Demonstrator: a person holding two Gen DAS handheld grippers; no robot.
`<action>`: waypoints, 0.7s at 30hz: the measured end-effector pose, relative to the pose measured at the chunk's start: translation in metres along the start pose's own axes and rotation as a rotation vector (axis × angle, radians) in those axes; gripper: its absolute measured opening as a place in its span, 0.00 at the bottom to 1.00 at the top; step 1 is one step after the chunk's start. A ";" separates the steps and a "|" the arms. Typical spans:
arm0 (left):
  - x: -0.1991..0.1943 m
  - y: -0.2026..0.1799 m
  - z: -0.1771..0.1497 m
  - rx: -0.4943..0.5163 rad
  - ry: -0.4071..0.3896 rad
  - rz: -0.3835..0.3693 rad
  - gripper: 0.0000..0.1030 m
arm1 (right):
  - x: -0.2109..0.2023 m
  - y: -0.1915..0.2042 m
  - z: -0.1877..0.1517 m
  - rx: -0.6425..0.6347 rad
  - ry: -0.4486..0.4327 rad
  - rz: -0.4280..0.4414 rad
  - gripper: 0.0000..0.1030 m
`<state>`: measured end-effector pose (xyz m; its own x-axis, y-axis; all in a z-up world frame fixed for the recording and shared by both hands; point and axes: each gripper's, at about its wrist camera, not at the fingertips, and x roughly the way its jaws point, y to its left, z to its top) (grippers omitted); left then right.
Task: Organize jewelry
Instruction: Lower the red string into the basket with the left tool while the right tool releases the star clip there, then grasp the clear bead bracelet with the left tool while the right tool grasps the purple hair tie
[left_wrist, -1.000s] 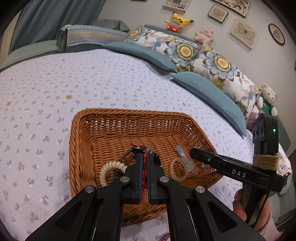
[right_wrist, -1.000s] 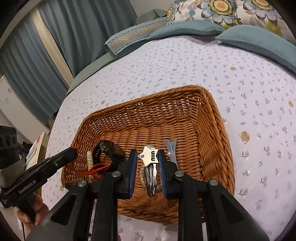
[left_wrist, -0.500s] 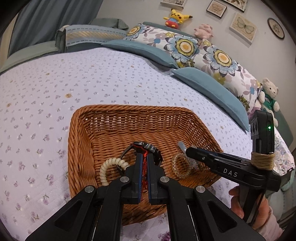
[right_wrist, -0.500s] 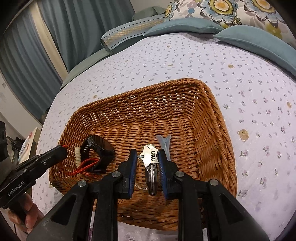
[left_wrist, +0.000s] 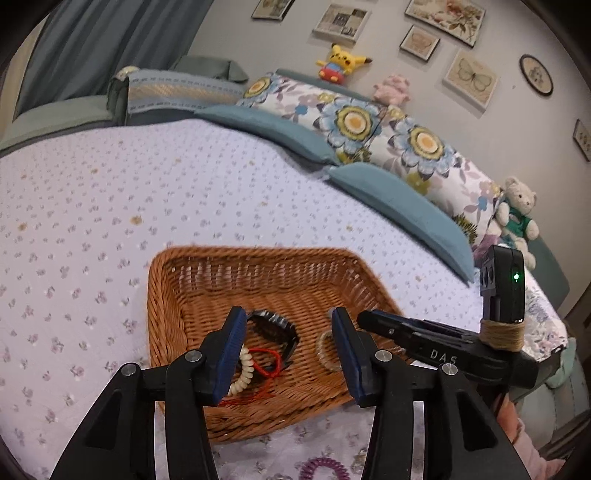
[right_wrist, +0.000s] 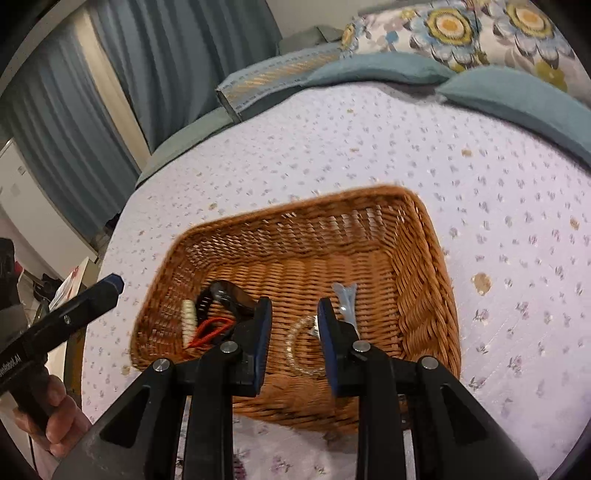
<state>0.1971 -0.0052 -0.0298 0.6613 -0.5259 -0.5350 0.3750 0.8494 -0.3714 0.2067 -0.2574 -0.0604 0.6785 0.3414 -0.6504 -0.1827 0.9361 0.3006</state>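
Observation:
A brown wicker basket sits on the flowered bedspread. Inside lie a black watch, a cream bead bracelet, a red cord, a clear bead bracelet and a pale hair clip. My left gripper is open and empty above the basket's near side. My right gripper is open and empty above the clear bracelet; a silver piece shows by its right finger.
A purple coil hair tie lies on the bedspread in front of the basket. Blue and floral pillows, plush toys and framed pictures are at the far side. Blue curtains hang beyond the bed's left edge.
Both grippers have opened and pulled back. The left let go of the red cord; the right let go of the silver keychain piece, which dropped into the basket.

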 end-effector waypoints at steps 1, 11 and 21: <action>-0.006 -0.002 0.002 0.005 -0.013 -0.006 0.48 | -0.007 0.006 0.000 -0.017 -0.014 0.005 0.27; -0.072 -0.020 -0.012 0.037 -0.053 -0.004 0.48 | -0.067 0.052 -0.025 -0.112 -0.022 0.068 0.27; -0.095 -0.003 -0.078 -0.068 0.034 0.062 0.48 | -0.053 0.080 -0.097 -0.189 0.117 0.074 0.27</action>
<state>0.0821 0.0385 -0.0369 0.6590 -0.4746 -0.5834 0.2885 0.8759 -0.3867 0.0872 -0.1926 -0.0697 0.5731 0.4070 -0.7113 -0.3665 0.9036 0.2218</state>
